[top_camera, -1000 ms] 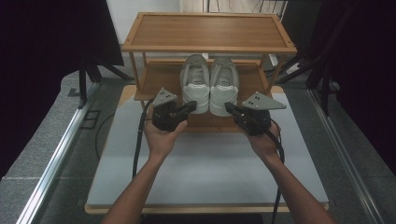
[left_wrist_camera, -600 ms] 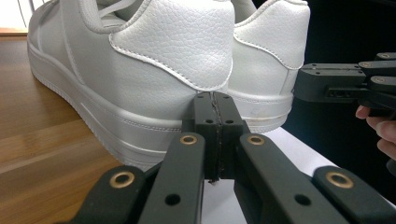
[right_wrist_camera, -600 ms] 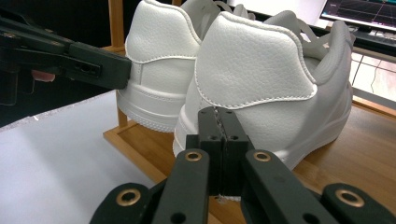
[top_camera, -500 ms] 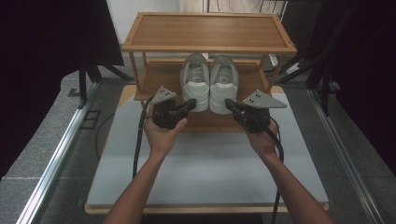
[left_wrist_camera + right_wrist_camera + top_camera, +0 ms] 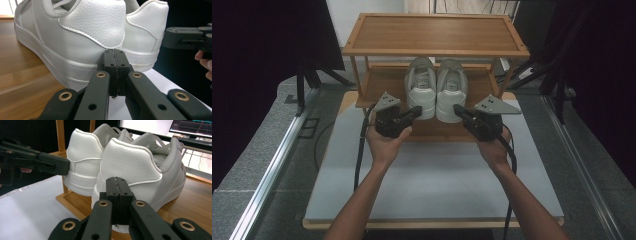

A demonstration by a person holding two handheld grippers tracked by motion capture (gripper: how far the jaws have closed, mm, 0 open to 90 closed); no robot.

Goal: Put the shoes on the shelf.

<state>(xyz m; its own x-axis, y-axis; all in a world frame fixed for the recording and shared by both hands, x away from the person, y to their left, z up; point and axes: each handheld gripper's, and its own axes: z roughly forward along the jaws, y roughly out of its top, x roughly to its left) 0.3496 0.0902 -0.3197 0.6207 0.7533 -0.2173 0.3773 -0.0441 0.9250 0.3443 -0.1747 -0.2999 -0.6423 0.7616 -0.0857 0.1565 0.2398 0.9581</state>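
Two white leather sneakers stand side by side on the lower shelf of a wooden rack (image 5: 377, 90), heels toward me. My left gripper (image 5: 417, 111) is shut and empty, its tip just short of the left sneaker's (image 5: 420, 87) heel. The left gripper view has the closed jaws (image 5: 114, 53) right at that heel (image 5: 75, 32). My right gripper (image 5: 457, 108) is also shut on nothing and points at the right sneaker's (image 5: 451, 90) heel. In the right gripper view its tip (image 5: 115, 181) stands close before that heel (image 5: 140, 165).
The rack's top shelf (image 5: 437, 32) is bare and overhangs the sneakers. The rack stands at the far end of a white board (image 5: 432, 175) on the table. Black stands (image 5: 312, 75) flank the rack on both sides. A metal rail (image 5: 267, 175) runs along the left.
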